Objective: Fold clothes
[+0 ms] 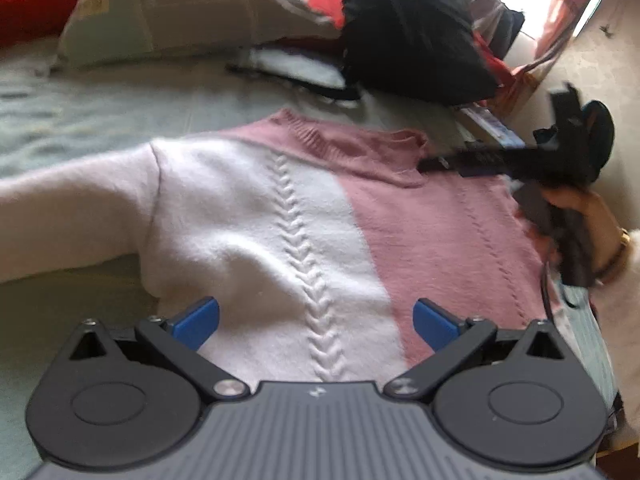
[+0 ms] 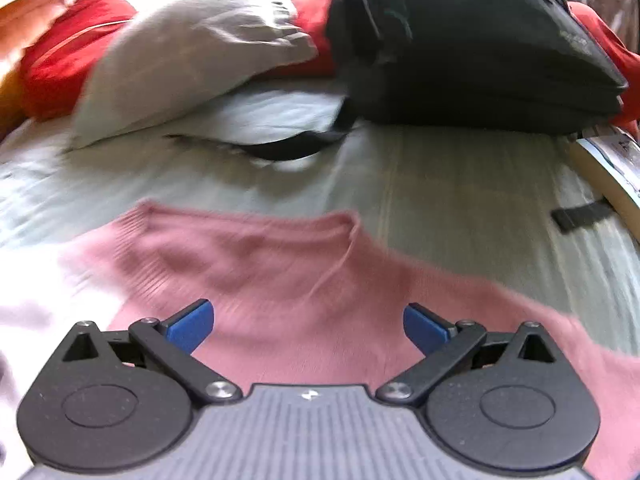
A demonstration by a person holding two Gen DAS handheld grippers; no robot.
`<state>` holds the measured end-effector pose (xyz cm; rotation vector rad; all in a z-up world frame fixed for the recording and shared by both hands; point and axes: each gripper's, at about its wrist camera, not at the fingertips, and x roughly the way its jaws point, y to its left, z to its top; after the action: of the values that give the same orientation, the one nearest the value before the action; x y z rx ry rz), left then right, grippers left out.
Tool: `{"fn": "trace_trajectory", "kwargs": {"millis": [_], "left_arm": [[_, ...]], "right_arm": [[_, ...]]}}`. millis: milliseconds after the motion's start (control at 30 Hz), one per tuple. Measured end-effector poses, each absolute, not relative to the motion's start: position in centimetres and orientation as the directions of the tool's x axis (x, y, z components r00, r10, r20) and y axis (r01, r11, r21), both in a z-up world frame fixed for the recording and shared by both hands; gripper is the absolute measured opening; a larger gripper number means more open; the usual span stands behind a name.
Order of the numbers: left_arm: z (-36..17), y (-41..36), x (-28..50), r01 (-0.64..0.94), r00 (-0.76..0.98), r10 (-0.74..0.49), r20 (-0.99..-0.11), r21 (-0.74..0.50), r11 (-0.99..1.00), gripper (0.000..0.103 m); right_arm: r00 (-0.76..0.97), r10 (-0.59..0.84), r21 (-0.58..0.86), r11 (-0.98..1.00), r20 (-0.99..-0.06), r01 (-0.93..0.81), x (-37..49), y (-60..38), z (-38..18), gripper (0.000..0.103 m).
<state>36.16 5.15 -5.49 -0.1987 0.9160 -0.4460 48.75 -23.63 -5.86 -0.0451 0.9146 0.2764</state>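
Both grippers, left gripper (image 1: pixel 316 322) and right gripper (image 2: pixel 308 326), hover spread wide, empty, above the pink-and-white sweater (image 1: pixel 280 216) lying flat.

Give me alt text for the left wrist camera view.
A pink-and-white knit sweater lies spread flat on a bed, the open left gripper hovering above its hem. The right gripper reaches over the collar; a pillow lies behind.

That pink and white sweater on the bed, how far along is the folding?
Barely begun. Done: the sweater lies spread flat on the bed, and its pink sleeve is out of sight, perhaps tucked. In hand: nothing; the left gripper and right gripper both hover open above the knit. Left: the white sleeve lies stretched out, and the body is unfolded.
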Motion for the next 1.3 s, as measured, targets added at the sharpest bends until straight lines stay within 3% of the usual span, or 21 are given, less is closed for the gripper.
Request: {"fn": "trace_trajectory", "kwargs": {"millis": [133, 367, 933, 1067, 1200, 1300], "left_arm": [[-5.1, 4.6, 36.3, 0.277, 0.539, -0.447, -0.714, -0.350, 0.895, 0.102], [-6.6, 2.8, 38.5, 0.224, 0.557, -0.386, -0.735, -0.315, 0.922, 0.102], [-8.0, 2.3, 47.2, 0.018, 0.560, -0.261, -0.786, -0.303, 0.953, 0.102], [-5.9, 0.0, 44.8, 0.122, 0.536, -0.293, -0.792, -0.271, 0.955, 0.102], [-4.9, -2.5, 43.5, 0.249, 0.493, -0.429, -0.757, -0.350, 0.903, 0.102], [-6.5, -4.1, 45.4, 0.238, 0.458, -0.401, -0.793, -0.326, 0.915, 0.102]], "right_arm": [[0.575, 0.180, 0.031, 0.966, -0.799, -0.258, 41.6, -24.5, -4.6, 0.103], [0.594, 0.123, 0.038, 0.987, -0.795, -0.154, 33.7, -26.0, -8.9, 0.103], [0.712, 0.102, 0.058, 0.995, -0.695, -0.085, 31.2, -26.3, -10.2, 0.103], [0.717, 0.122, 0.079, 0.993, -0.686, -0.093, 31.0, -26.7, -10.2, 0.103], [0.727, 0.119, 0.074, 0.993, -0.676, -0.093, 30.8, -26.6, -10.3, 0.103], [0.729, 0.122, 0.078, 0.993, -0.673, -0.094, 30.8, -26.7, -10.3, 0.103]]}}
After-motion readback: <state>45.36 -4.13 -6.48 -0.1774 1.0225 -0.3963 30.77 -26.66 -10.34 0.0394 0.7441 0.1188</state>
